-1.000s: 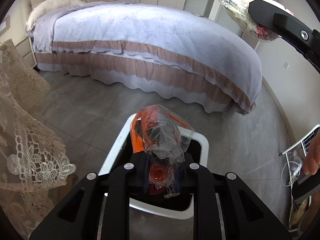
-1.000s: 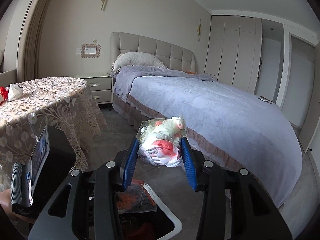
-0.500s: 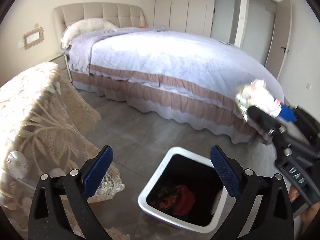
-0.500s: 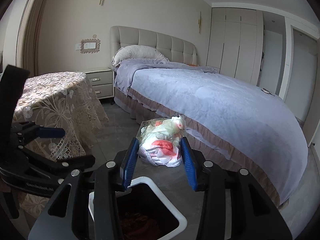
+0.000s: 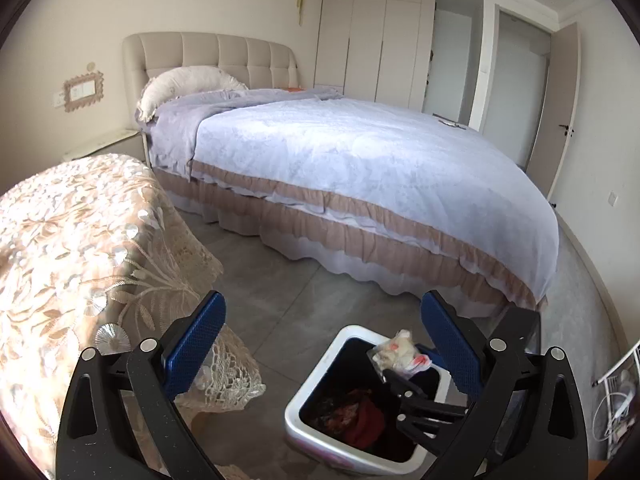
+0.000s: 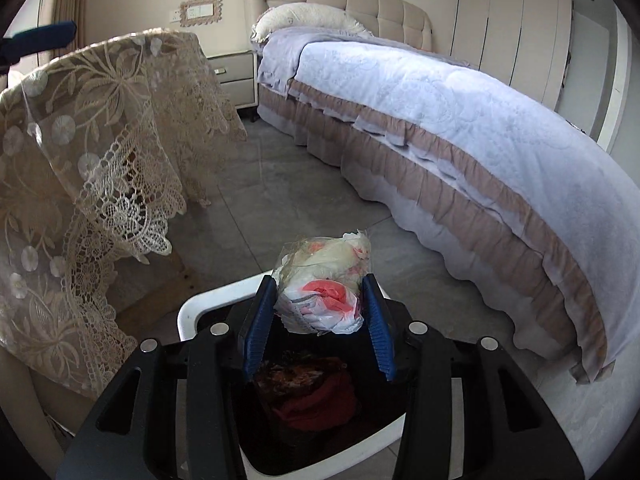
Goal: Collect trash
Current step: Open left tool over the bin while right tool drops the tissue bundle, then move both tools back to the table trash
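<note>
Looking first at the white bin (image 6: 188, 312) at the bottom centre of the right wrist view: standing open on the grey floor, holding a crumpled red lump (image 6: 316, 404) and, on top of it, a clear wrapper (image 6: 296, 372) with brown and orange bits inside. Showing the same dark inside and red lump at the lower right of the left wrist view.

Hanging directly above the bin's mouth, between the blue pads of the right gripper (image 6: 318, 280): the bag of trash (image 6: 324, 292), a clear plastic bundle stuffed with white and pink-orange scraps. Having just been opening, those jaws; leaning against the pad on the left of the frame, the bag, with a thin dark sliver showing at the pad on the right, so seemingly no longer being squeezed.

Standing spread wide with nothing between the pads, the left gripper (image 5: 322, 300), pointing over bare floor towards the bed (image 5: 360, 160).

Being cut off by the frame's lower edge and by the black gripper body, the bin's near rim. Staying hard to make out, the deeper contents of the bin, lost in shadow. Hiding whatever is under it, the lace tablecloth (image 6: 80, 140) at the left.
</note>
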Demonstrator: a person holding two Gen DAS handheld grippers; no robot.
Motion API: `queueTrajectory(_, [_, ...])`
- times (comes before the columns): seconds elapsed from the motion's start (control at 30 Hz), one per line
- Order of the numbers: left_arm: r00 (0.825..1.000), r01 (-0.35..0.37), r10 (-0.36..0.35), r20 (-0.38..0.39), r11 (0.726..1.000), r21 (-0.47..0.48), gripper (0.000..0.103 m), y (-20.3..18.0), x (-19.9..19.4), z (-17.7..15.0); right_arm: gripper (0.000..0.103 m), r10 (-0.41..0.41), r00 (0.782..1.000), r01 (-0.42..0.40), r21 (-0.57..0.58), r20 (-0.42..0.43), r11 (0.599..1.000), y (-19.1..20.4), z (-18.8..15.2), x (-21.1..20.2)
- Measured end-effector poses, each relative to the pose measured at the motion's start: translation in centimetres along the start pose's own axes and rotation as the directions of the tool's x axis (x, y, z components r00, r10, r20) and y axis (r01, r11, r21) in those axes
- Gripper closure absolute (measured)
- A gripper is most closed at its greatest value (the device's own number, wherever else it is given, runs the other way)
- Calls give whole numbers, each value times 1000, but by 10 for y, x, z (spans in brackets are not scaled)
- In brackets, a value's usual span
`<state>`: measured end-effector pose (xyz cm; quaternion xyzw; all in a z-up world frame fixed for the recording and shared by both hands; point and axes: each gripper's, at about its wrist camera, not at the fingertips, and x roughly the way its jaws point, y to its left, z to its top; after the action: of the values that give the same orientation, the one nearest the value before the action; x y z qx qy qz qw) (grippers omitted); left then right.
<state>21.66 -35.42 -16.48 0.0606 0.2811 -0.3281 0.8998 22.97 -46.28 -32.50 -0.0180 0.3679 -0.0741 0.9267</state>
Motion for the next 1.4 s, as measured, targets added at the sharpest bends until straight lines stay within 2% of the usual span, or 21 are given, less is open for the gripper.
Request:
queueTrajectory(0.03, [1000, 3, -3, 2, 1000, -2, 7, 1, -1, 1, 4, 1, 999, -2, -8, -50, 1000, 0, -5, 11])
queueTrajectory(0.07, [1000, 4, -4, 5, 1000, -3, 7, 1, -3, 1, 4, -8, 995, 7, -11, -95, 1000, 1, -10, 21])
queueTrajectory(0.1, [1000, 4, -4, 12, 1000, -1, 7, 0, -6, 2, 4, -8, 994, 7, -8, -106, 1000, 0, -14, 24])
queueTrajectory(0.17, [1000, 0, 0, 25, 1000, 9, 7, 1, -13, 1, 4, 1, 996, 1, 18, -93, 1000, -3, -16, 19])
queueTrajectory(0.3, [999, 0, 0, 47, 1000, -2, 7, 3, -24, 4, 4, -6, 999, 4, 52, 32, 999, -11, 0, -14])
queueTrajectory(0.4, [997, -11, 11, 77, 1000, -5, 7, 9, -40, 7, 4, -8, 989, 0, 49, 150, 999, -11, 23, -51])
queueTrajectory(0.53, [991, -52, 55, 121, 998, -28, 7, 25, -67, 11, 4, 2, 950, -9, 20, 312, 1000, -5, 54, -102])
queueTrajectory(0.73, [970, -158, 174, 171, 982, -105, 5, 69, -115, 13, 4, 77, 866, -53, -64, 494, 997, 25, 95, -163])
queueTrajectory(0.83, [948, -230, 255, 191, 963, -143, 5, 93, -142, 9, 4, 145, 822, -99, -113, 551, 989, 46, 112, -185])
queueTrajectory(1.0, [901, -348, 389, 194, 912, -216, 5, 139, -189, -2, 4, 263, 753, -186, -188, 603, 964, 89, 137, -206])
queueTrajectory(1.2, [821, -479, 538, 192, 831, -283, 5, 187, -244, -21, 4, 389, 694, -244, -311, 606, 919, 152, 156, -220])
queueTrajectory(1.27, [801, -512, 573, 173, 806, -297, 5, 204, -260, -26, 4, 426, 678, -258, -348, 599, 901, 173, 160, -224])
queueTrajectory(1.4, [775, -553, 618, 136, 766, -329, 5, 233, -287, -41, 4, 484, 654, -292, -396, 581, 870, 218, 169, -230])
